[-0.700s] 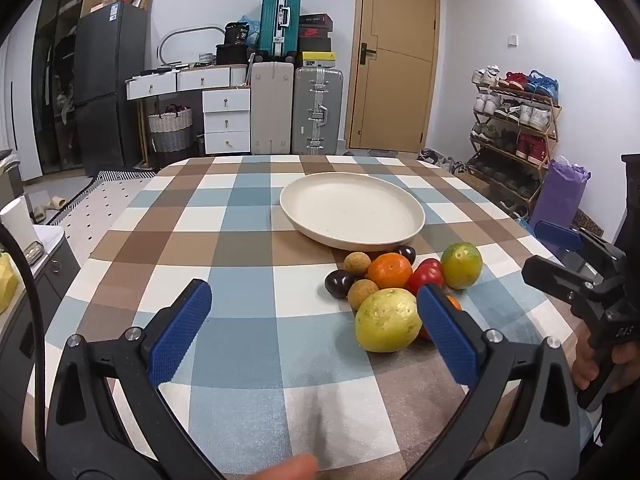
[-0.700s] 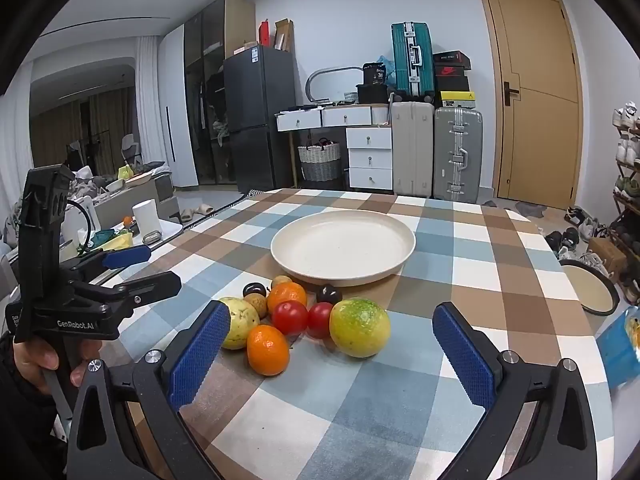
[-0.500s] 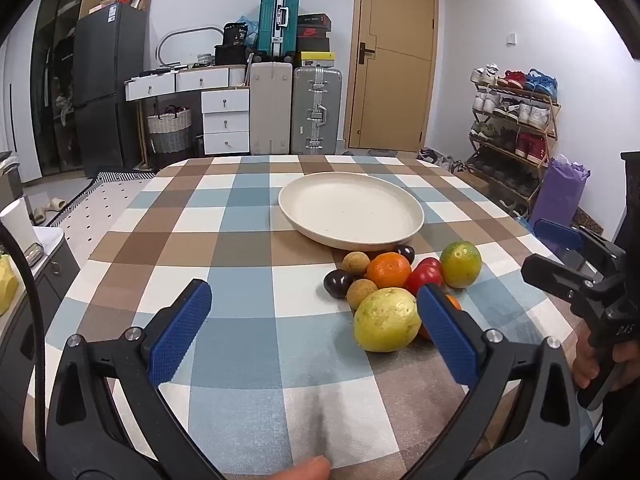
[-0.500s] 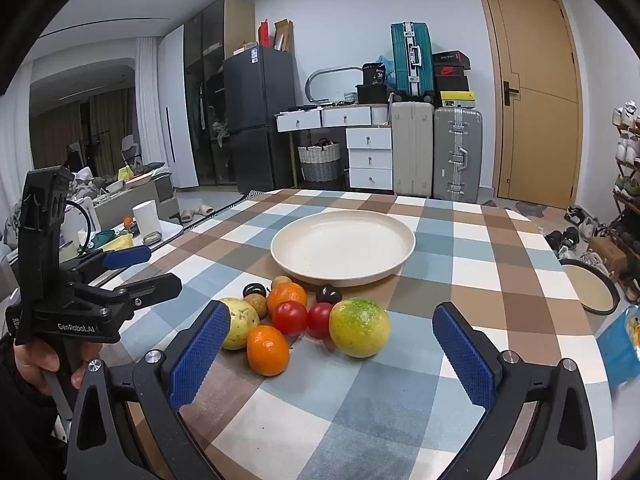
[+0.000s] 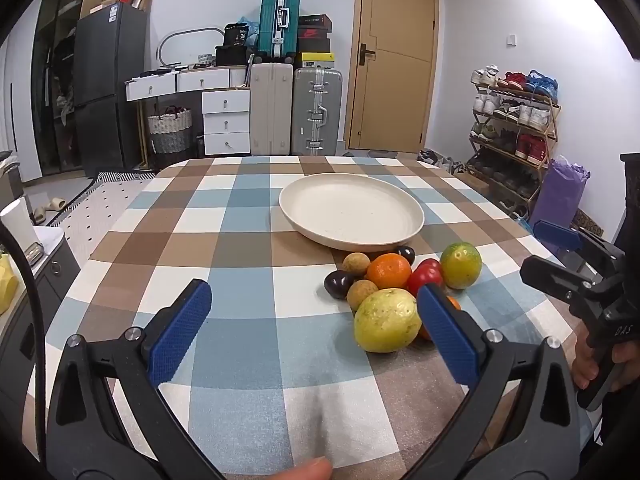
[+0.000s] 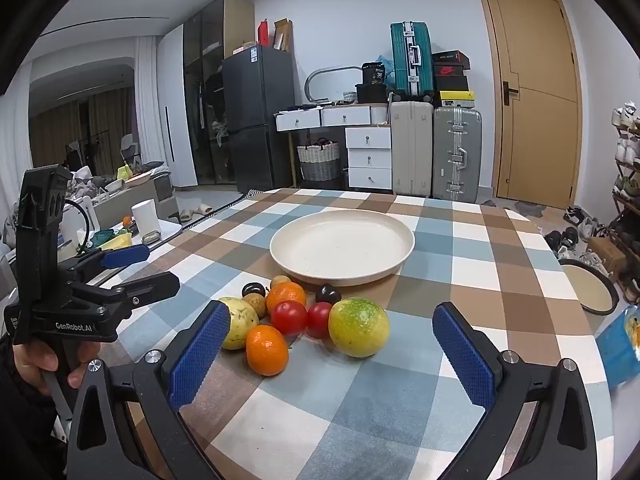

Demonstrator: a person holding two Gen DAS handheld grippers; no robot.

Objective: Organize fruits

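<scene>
Left gripper (image 5: 314, 322) spread wide, empty | right gripper (image 6: 330, 348) likewise, hovering — nothing grasped | fruits (image 6: 288, 316) heaped on checked tablecloth (image 6: 472, 248) just before bare plate (image 6: 404, 254) — likely their destination.

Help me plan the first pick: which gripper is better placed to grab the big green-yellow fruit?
Right, probably. The right gripper is open with the green-yellow fruit framed between its fingers. The left gripper, also open, faces bare tablecloth, with the yellow fruit nearer it.
</scene>
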